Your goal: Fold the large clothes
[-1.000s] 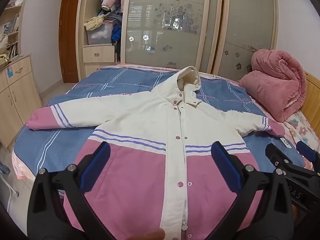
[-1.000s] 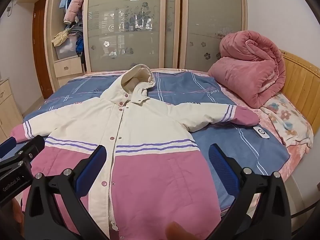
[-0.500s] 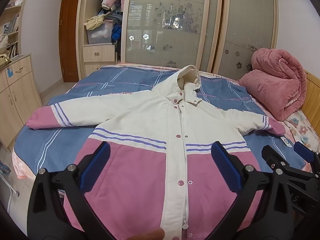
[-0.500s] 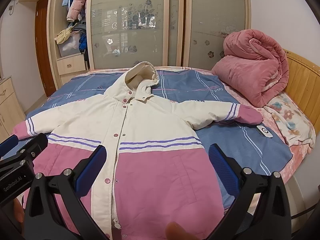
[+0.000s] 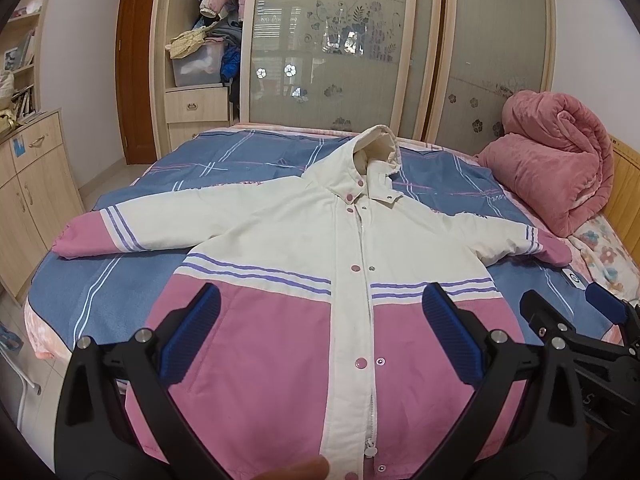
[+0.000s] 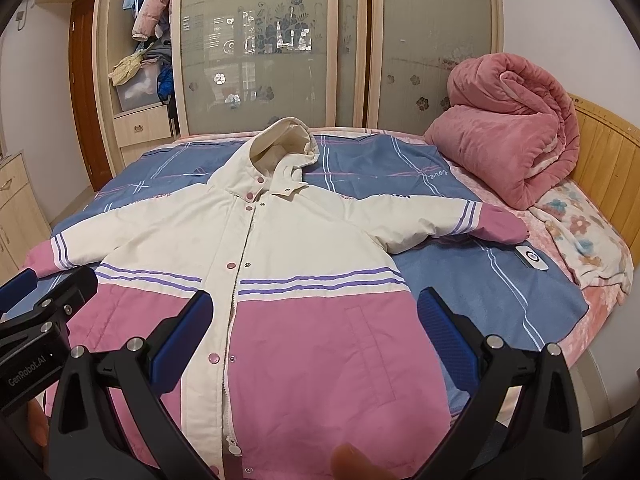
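On the bed (image 5: 120,280) ahead of me the jacket (image 5: 320,248) lies flat, front up, sleeves spread. My left tool (image 5: 320,320) and right tool (image 6: 316,320) hover over its pink hem, both spread wide, empty. "GenRobot.AI" reads on the left tool's body.

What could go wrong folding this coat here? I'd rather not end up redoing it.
The padded coat looks bulky, so folded sleeves may spring back open. The right sleeve lies next to a small white device, which a swept fold could drag along. Both grippers, left and right, are open, gripping nothing yet.
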A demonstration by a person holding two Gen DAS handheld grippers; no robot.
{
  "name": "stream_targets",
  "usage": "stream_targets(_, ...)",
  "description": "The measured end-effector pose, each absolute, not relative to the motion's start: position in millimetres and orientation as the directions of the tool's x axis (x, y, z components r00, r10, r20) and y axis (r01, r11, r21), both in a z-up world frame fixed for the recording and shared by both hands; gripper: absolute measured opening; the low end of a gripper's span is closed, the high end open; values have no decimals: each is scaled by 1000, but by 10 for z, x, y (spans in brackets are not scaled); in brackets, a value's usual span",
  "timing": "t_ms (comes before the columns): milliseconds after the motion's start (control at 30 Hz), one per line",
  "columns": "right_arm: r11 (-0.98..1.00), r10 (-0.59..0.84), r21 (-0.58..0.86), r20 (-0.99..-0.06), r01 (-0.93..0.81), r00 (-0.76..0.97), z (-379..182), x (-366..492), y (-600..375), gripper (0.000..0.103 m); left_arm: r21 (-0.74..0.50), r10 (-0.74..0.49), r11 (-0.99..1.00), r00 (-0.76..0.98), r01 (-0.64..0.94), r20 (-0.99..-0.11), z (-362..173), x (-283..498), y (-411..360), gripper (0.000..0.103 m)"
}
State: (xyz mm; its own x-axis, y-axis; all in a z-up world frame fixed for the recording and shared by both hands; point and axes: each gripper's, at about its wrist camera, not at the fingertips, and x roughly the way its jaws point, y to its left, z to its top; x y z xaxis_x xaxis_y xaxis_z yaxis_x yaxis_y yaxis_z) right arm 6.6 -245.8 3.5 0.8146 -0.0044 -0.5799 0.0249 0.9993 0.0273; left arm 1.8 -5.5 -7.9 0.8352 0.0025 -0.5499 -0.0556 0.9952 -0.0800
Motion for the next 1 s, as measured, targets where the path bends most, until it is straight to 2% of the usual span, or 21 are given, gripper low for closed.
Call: stream_targets(1000, 999, -1, 29, -602, 23, 799, -82, 139, -2464, 102, -75, 6, 995, 820, -60, -572, -201, 84, -75, 101)
